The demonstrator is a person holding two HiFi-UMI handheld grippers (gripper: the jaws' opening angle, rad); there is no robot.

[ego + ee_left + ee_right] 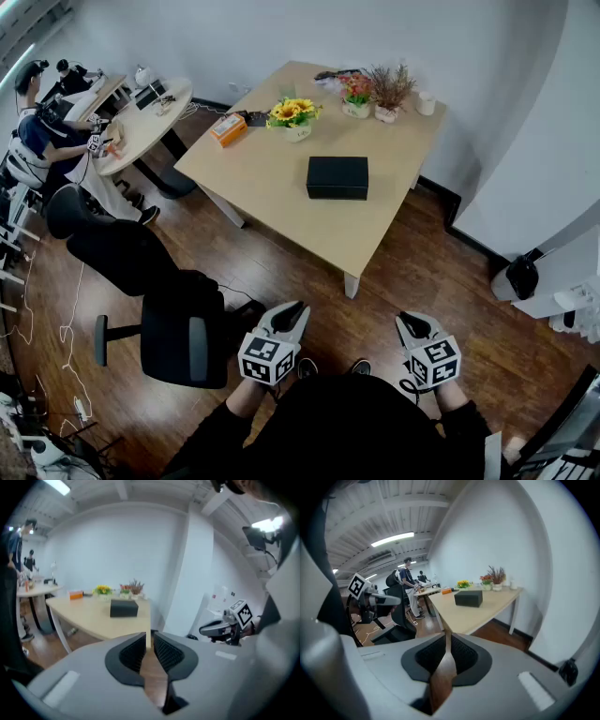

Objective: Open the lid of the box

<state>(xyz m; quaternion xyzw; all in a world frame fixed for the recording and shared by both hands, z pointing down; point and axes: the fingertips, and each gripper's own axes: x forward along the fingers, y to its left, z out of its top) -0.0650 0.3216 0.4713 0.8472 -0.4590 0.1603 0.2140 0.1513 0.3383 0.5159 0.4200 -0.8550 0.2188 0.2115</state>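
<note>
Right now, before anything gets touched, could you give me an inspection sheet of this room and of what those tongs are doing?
Surface: light wooden table, mostly bare.
Job's things: black box, lid closed, near the table's middle.
Clutter: orange box, yellow flowers, red flowers, dried plant and white cup, all toward the far side.
Tongs: left tongs and right tongs both shut and empty, held over the floor short of the table.
Cables: white cable loose on the floor at left.
Surroundings: black office chair beside the person; people seated at a round table at back left.
</note>
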